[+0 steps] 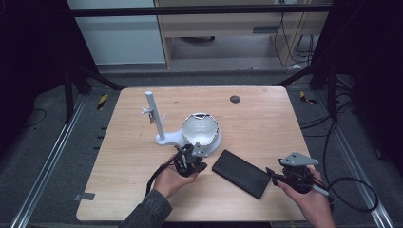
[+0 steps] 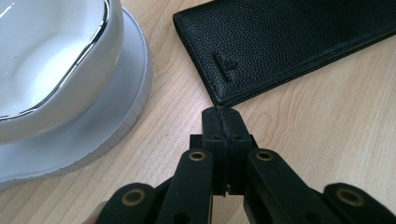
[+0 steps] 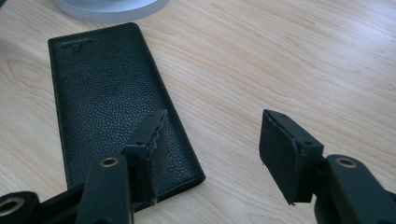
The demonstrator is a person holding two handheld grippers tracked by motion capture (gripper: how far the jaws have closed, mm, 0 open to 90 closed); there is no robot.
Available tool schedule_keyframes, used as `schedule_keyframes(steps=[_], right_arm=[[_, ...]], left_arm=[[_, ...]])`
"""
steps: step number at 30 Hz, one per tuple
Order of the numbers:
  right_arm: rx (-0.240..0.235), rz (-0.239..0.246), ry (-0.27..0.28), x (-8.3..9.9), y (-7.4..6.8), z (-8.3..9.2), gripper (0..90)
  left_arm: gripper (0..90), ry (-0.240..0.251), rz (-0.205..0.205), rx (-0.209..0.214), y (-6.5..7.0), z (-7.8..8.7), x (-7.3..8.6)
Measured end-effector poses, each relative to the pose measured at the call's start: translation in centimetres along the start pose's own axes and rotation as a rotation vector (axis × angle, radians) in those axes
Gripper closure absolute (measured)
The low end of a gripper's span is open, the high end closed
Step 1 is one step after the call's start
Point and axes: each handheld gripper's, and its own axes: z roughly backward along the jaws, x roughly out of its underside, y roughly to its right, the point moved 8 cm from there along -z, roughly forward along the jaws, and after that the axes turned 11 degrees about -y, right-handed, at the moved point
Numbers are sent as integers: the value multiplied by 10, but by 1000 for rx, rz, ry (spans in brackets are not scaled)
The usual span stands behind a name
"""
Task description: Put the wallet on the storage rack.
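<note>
- Left gripper (image 2: 223, 114), lower centre of its own view: jaws pressed together, nothing between them, tips just short of the black wallet's (image 2: 285, 42) corner.
- Right gripper (image 3: 210, 140): jaws wide apart, empty, one jaw over the wallet's near end.
- White bowl (image 1: 202, 129) sits on its stand's base, centre of the high view.

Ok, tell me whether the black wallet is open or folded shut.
Folded shut. The black wallet lies flat on the table as one closed slab, grained outer cover up, its stacked edges visible in the left gripper view.
</note>
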Motion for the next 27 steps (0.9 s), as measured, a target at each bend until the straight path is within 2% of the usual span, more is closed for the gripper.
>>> schedule_keyframes(steps=[6, 12, 18, 27], right_arm=[[-7, 8, -3, -1, -3, -1, 421], [-9, 9, -12, 0, -4, -5, 410], [-15, 13, -19, 3, -8, -7, 393], [-21, 7, -26, 8, -8, -8, 374]], left_arm=[[900, -8, 12, -4, -3, -6, 4], [900, -23, 7, 5, -1, -18, 2], [900, -48, -4, -13, 1, -31, 0], [900, -69, -7, -11, -1, -37, 0]])
